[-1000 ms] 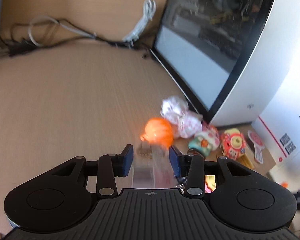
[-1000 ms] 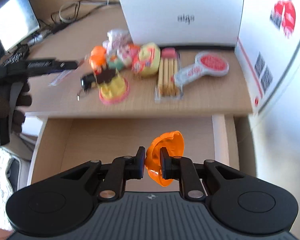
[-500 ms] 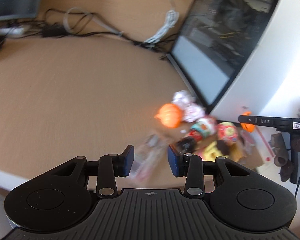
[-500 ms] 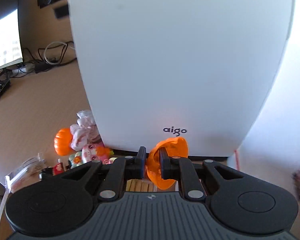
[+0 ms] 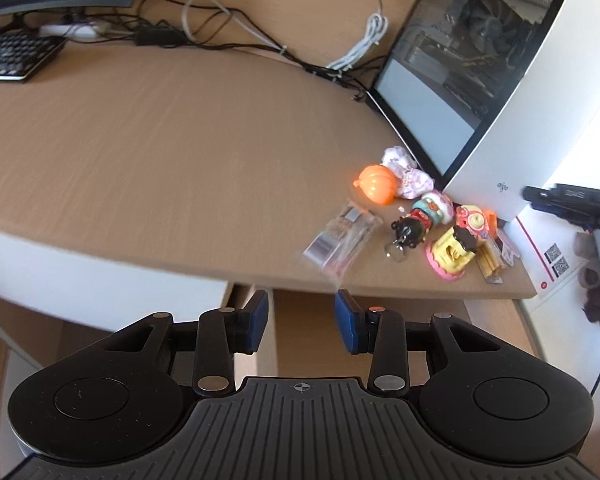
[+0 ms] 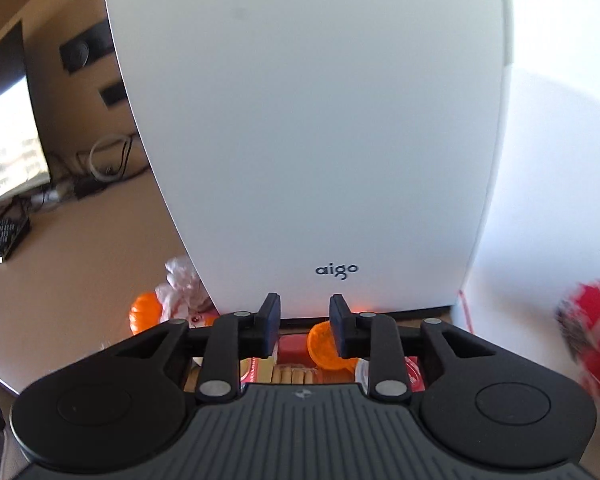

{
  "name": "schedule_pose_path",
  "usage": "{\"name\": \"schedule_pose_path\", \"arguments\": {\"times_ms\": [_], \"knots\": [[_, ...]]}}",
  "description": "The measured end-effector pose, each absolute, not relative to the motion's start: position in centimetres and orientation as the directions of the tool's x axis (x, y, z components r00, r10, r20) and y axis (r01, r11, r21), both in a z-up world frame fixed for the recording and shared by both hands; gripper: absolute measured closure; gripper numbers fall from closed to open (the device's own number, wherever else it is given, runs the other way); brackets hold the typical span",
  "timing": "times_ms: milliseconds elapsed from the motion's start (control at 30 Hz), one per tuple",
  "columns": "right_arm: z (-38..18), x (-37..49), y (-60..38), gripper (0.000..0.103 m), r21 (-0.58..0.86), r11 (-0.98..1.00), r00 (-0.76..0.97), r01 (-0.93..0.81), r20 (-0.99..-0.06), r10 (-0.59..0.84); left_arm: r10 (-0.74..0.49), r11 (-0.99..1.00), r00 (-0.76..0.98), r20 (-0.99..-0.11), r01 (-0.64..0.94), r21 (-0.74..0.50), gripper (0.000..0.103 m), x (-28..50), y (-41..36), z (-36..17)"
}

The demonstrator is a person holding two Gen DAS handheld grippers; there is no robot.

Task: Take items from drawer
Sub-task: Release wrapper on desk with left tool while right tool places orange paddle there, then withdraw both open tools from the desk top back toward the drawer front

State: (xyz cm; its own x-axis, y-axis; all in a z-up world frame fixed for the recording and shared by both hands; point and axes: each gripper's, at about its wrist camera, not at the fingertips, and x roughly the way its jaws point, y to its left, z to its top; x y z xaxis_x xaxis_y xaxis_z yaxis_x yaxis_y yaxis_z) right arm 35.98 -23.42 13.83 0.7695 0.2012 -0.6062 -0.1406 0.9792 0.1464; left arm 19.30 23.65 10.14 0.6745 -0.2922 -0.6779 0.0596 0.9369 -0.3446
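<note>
My left gripper [image 5: 302, 304] stood part-way open with nothing between its blue pads [image 5: 346, 320], hanging above the pulled-out drawer [image 5: 304, 332], of which only a strip of bare wooden floor showed between the fingers. Just past the fingertips, near the desk [image 5: 140, 152] edge, lay a clear plastic packet [image 5: 342, 236], blurred, free of the gripper. Further right on the desk sat the items already out: an orange pumpkin toy [image 5: 376, 184], a crumpled white-and-pink wrapper [image 5: 406, 172] touching it, a black-headed figure on a key ring [image 5: 408, 232], a round pastel figure [image 5: 434, 208], a pink-and-yellow toy [image 5: 452, 256] and a red-and-pink round toy [image 5: 474, 220], all crowded against the foot of the white computer case [image 5: 540, 128]. A keyboard [image 5: 16, 56] and a tangle of cables [image 5: 220, 28] lay at the back of the desk. In the right wrist view, my right gripper [image 6: 304, 316] faced the front of the case [image 6: 308, 120] closely, its jaws opening. An orange half-shell [image 6: 324, 348] sat against the inner face of the right finger [image 6: 340, 332], with a clear gap to the left one, so it was no longer pinched; whether it rested on the items beneath I could not tell. Below it I saw a pack of biscuit sticks [image 6: 292, 374] and a red packet [image 6: 292, 346]. The pumpkin toy [image 6: 144, 312] showed at lower left.
</note>
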Motion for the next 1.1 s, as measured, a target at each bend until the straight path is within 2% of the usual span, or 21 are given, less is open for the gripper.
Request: {"name": "schedule_pose_path", "arguments": {"times_ms": [200,333,400,500,667,767,833,900,967,1100], "knots": [[16.6,28.9,-21.5,0.070,0.127,0.988,0.823,-0.091,-0.548,0.146,-0.250,0.939,0.753,-0.608,0.034,-0.343,0.063,16.5,25.8,10.9],[18.2,24.2,-19.1,0.055,0.132,0.987,0.853,-0.093,-0.501,0.148,-0.200,0.940,0.793,-0.575,-0.010,-0.340,0.063,14.2,26.4,11.8],[18.7,21.9,-18.3,0.054,0.165,0.980,0.855,-0.109,-0.488,0.177,-0.200,0.937,0.806,-0.556,-0.009,-0.350,0.063,12.3,26.1,12.5],[19.0,17.9,-17.8,0.049,0.207,0.963,0.850,-0.172,-0.464,0.251,-0.185,0.947,0.831,-0.524,0.008,-0.322,0.063,8.9,24.7,13.5],[18.1,11.4,-16.7,0.048,0.188,0.930,0.817,-0.315,-0.446,0.366,-0.154,0.951,0.849,-0.505,-0.012,-0.310,0.063,3.3,20.6,13.8],[16.7,6.9,-17.5,0.047,0.190,0.912,0.793,-0.364,-0.451,0.410,-0.119,0.968,0.859,-0.498,-0.011,-0.250,0.063,-0.2,17.0,13.4],[15.1,3.4,-18.9,0.040,0.219,0.909,0.798,-0.355,-0.436,0.417,-0.122,0.973,0.865,-0.487,0.007,-0.230,0.063,-2.7,14.9,12.3],[12.8,-0.2,-20.6,0.037,0.239,0.912,0.806,-0.335,-0.429,0.408,-0.118,0.982,0.866,-0.486,0.029,-0.187,0.063,-4.8,12.7,10.5],[9.8,-2.8,-21.7,0.036,0.217,0.928,0.817,-0.304,-0.442,0.371,-0.111,0.989,0.863,-0.493,0.045,-0.143,0.063,-6.4,10.8,8.4],[3.6,-4.9,-23.6,0.036,0.155,0.968,0.814,-0.196,-0.525,0.248,-0.119,0.990,0.830,-0.546,0.059,-0.125,0.063,-7.6,7.9,4.2]]}}
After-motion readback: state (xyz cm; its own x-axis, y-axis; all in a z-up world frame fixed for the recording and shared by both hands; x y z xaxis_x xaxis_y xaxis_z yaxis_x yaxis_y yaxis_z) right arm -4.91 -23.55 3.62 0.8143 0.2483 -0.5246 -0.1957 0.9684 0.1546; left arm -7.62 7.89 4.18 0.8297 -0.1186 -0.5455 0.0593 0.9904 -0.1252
